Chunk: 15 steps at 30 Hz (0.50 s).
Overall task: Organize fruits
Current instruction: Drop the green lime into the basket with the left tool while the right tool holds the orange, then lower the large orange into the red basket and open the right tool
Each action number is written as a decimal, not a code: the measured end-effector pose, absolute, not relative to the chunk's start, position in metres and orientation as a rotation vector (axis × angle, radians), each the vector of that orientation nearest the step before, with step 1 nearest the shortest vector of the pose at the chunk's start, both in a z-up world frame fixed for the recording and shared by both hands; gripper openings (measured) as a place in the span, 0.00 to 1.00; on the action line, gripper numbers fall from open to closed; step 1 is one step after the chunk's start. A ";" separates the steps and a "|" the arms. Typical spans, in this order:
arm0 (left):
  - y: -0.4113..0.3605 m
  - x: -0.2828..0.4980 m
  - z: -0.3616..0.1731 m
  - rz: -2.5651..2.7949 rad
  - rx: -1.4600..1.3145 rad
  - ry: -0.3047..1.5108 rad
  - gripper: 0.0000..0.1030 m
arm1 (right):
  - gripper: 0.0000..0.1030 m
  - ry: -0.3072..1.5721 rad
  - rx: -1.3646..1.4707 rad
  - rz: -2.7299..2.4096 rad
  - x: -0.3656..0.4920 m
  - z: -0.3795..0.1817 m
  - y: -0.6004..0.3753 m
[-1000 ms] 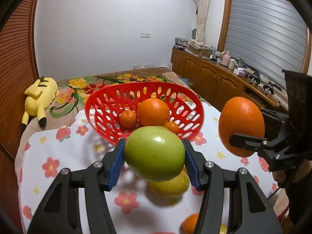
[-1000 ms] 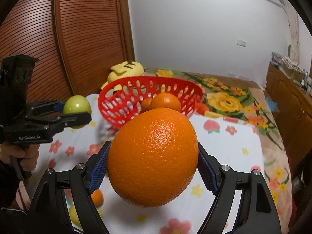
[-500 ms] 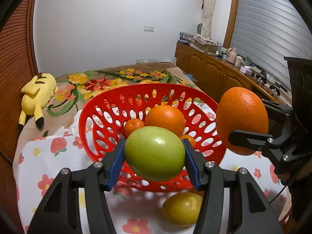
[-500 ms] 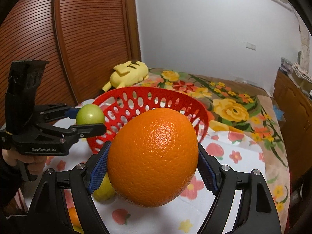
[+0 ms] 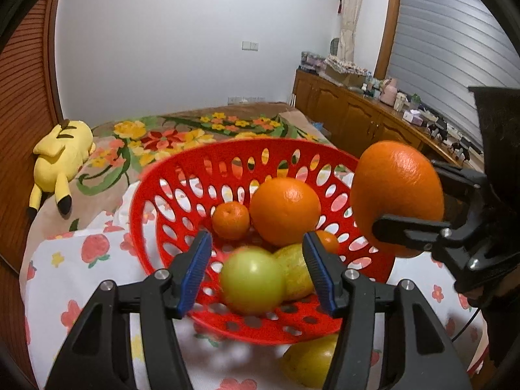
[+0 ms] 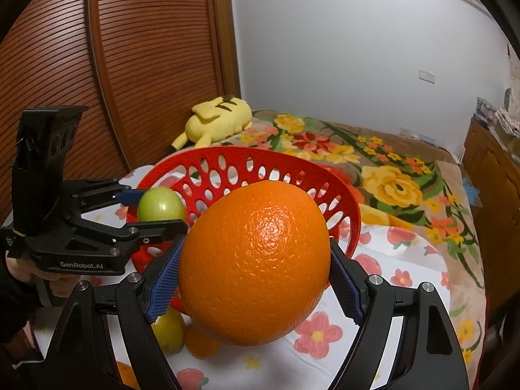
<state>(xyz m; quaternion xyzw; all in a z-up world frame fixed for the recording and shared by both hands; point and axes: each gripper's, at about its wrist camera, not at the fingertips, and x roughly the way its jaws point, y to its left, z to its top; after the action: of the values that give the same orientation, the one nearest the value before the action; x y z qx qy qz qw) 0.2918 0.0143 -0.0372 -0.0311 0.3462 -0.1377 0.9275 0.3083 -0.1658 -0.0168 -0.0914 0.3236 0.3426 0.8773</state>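
Note:
A red perforated basket (image 5: 247, 144) stands on the flowered tablecloth, holding a big orange (image 5: 284, 211), two small mandarins (image 5: 230, 216) and a yellow fruit (image 5: 295, 273). My left gripper (image 5: 256, 269) hangs over the basket's near side with its jaws opening. The green apple (image 5: 252, 281) is blurred, low between the blue pads (image 5: 195, 273) and clear of both. My right gripper (image 6: 255, 276) is shut on a large orange (image 6: 256, 260), held beside the basket's right rim (image 6: 260, 159). The right wrist view shows the left gripper (image 6: 161, 209) at the rim.
Loose fruit lies on the cloth in front of the basket: a yellow one (image 5: 312, 360) and an orange one (image 6: 201, 344). A yellow plush toy (image 5: 60, 159) lies on the flowered bed behind. Wooden cabinets (image 5: 351, 120) run along the right, and slatted wooden doors (image 6: 130, 65) stand left.
Both grippers came closer to the basket. The left jaws spread, and the green apple slipped down from between the pads into the basket. The right gripper keeps its orange.

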 end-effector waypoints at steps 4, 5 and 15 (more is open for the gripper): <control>0.024 0.287 -0.031 -0.271 -0.067 0.683 0.59 | 0.81 0.682 -0.203 0.713 0.312 -0.019 -0.162; 0.027 0.286 -0.029 -0.264 -0.064 0.674 0.59 | 0.81 0.684 -0.206 0.713 0.313 -0.020 -0.160; 0.054 0.278 -0.028 -0.224 -0.071 0.630 0.62 | 0.81 0.708 -0.239 0.720 0.317 -0.030 -0.145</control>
<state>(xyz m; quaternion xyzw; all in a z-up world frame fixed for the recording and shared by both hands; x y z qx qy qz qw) 0.2778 0.0538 -0.0275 -0.0346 0.3091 -0.1098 0.9440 0.3168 -0.1451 -0.0297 -0.1140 0.3383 0.3439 0.8685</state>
